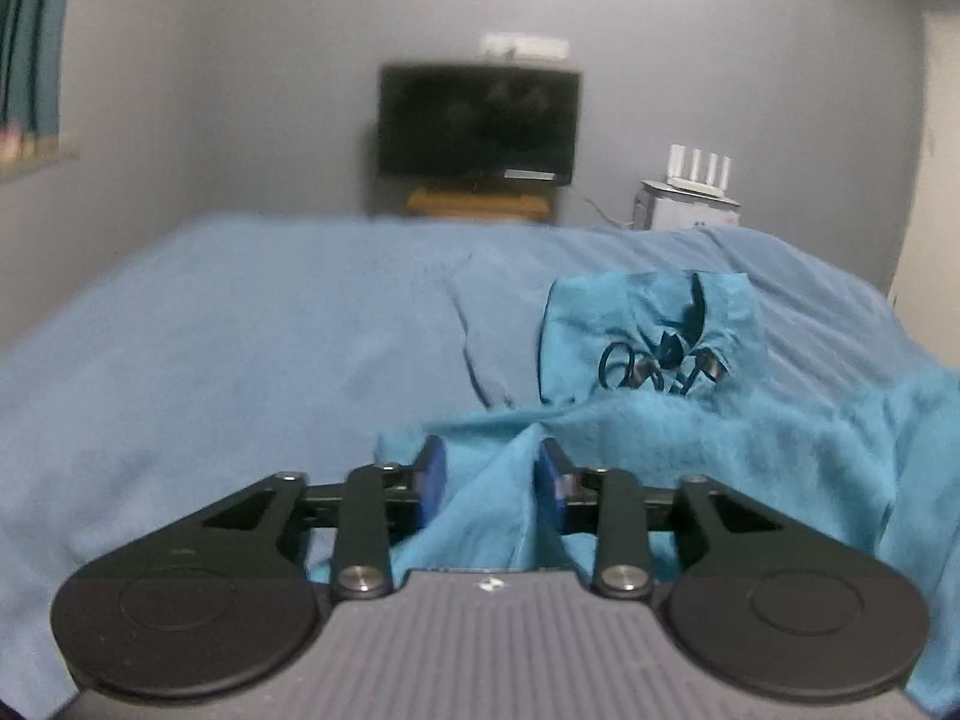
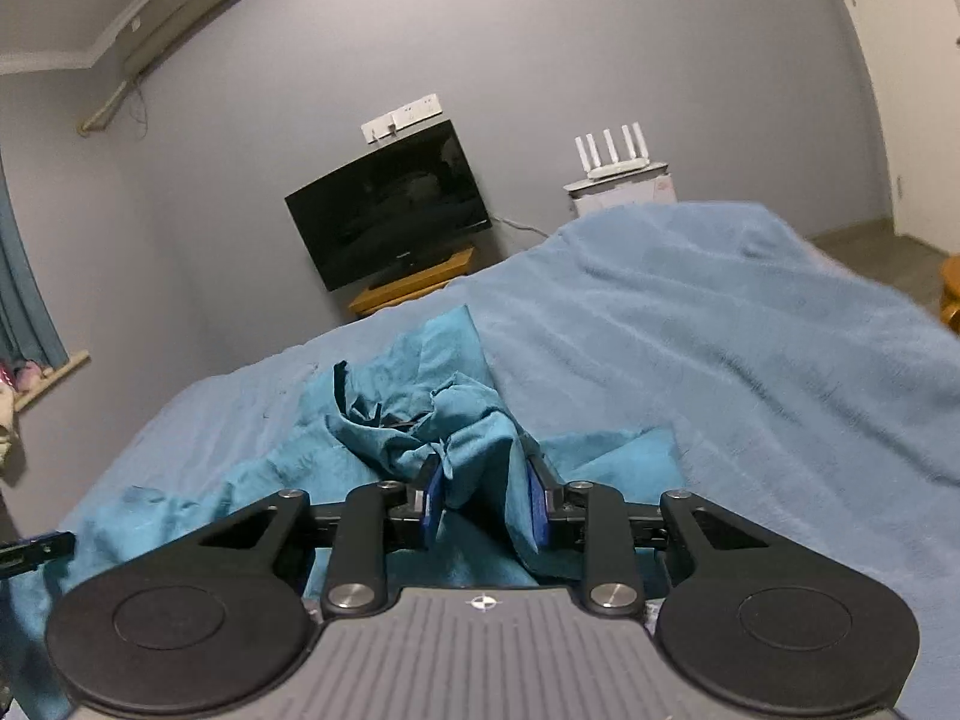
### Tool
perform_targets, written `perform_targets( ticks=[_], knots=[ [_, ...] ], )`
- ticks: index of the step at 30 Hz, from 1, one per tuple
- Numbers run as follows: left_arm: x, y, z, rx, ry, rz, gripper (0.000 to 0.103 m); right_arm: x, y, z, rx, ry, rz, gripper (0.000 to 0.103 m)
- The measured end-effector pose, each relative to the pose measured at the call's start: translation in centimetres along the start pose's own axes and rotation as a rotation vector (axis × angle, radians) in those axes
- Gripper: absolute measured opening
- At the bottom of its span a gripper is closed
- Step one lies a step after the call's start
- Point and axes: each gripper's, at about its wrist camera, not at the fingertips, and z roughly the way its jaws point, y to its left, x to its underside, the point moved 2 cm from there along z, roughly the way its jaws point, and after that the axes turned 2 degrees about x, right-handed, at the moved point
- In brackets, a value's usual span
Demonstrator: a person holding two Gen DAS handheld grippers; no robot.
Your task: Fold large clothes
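Teal garment (image 1: 690, 438) lies crumpled on the bed (image 1: 240, 330), a fold of it rising between the blue pads of each gripper. The left gripper (image 1: 491, 483) and right gripper (image 2: 483, 495) both have their jaws parted around the cloth, not pinching it flat. Its drawstring neckline (image 1: 660, 354) sits farther out. Beyond the bed stand a dark television (image 2: 390, 210) and a white router (image 2: 612, 156).

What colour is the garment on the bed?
Teal garment, brighter than the pale blue bedcover; clearest in the right wrist view.
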Motion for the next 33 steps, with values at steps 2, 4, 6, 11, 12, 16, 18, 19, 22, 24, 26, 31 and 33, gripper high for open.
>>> perform_targets(
  ticks=[2,4,6,11,12,16,18,19,22,24,26,31,33],
  knots=[
    [1.2,1.4,1.3,-0.008,0.015,-0.043,0.060,1.1,-1.0,1.6,-0.010,0.035,0.006,0.034],
    [2.5,2.5,2.3,-0.024,0.024,-0.040,0.067,1.6,-1.8,3.3,-0.024,0.067,0.000,0.036],
    [3.8,3.5,3.8,-0.011,0.072,-0.037,0.067,1.9,-2.3,5.0,-0.028,0.109,-0.012,0.037],
    [5.7,5.6,5.9,0.079,0.204,-0.061,0.067,2.8,-2.4,8.0,-0.031,0.202,-0.070,0.045],
    [5.8,5.9,6.1,0.101,0.209,-0.061,0.067,3.0,-2.3,8.5,-0.023,0.215,-0.102,0.047],
    [6.3,6.4,6.0,0.136,0.226,-0.035,0.067,3.2,-2.2,8.9,0.019,0.216,-0.211,0.070],
    [6.5,6.3,5.9,0.127,0.232,-0.013,0.054,2.8,-2.6,9.1,0.020,0.205,-0.224,0.074],
    [6.4,6.1,6.3,0.117,0.238,-0.001,0.048,2.7,-2.9,9.0,0.013,0.201,-0.222,0.077],
    [6.4,6.0,6.4,0.106,0.237,0.015,0.037,2.6,-3.8,9.4,0.009,0.210,-0.237,0.082],
    [6.3,6.0,6.3,0.099,0.227,0.016,0.030,2.8,-4.7,9.5,0.016,0.239,-0.246,0.082],
    [6.2,6.1,6.0,0.090,0.216,0.009,0.019,3.2,-5.7,10.0,0.009,0.266,-0.221,0.080],
    [5.2,5.7,4.6,0.097,0.153,-0.009,0.002,3.6,-5.5,10.3,-0.051,0.316,-0.206,0.008],
    [4.4,5.2,3.9,0.094,0.104,-0.013,0.001,2.7,-4.9,9.7,-0.070,0.278,-0.188,0.006]
  ],
)
